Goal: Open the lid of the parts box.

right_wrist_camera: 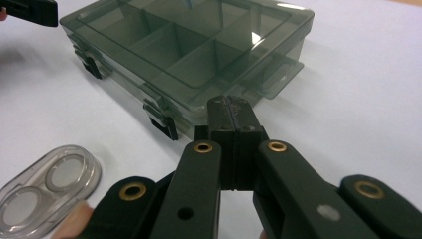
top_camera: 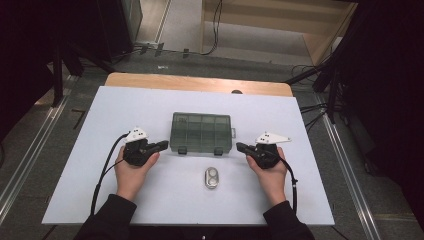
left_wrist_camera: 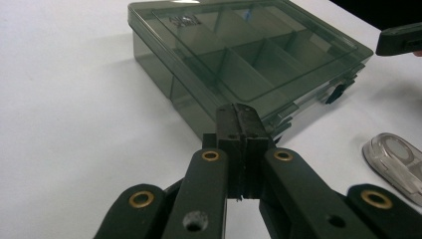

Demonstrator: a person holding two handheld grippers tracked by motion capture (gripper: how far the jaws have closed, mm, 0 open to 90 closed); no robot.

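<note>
A smoky translucent compartment box (top_camera: 201,131) lies closed in the middle of the white table, its two dark latches facing me. A small clear oval case (top_camera: 212,178) with two round wells lies in front of it. My left gripper (top_camera: 163,145) rests on the table left of the box, shut and empty, its tip close to the box's near left corner (left_wrist_camera: 209,119). My right gripper (top_camera: 240,146) rests right of the box, also shut with nothing in it, pointing at the near right corner (right_wrist_camera: 199,122). The oval case (right_wrist_camera: 42,191) lies low on the left in the right gripper view.
The white table top (top_camera: 125,110) has a wooden strip (top_camera: 200,82) along its far edge. Beyond the table are floor cables and dark stands. Black cables trail from both grippers toward me.
</note>
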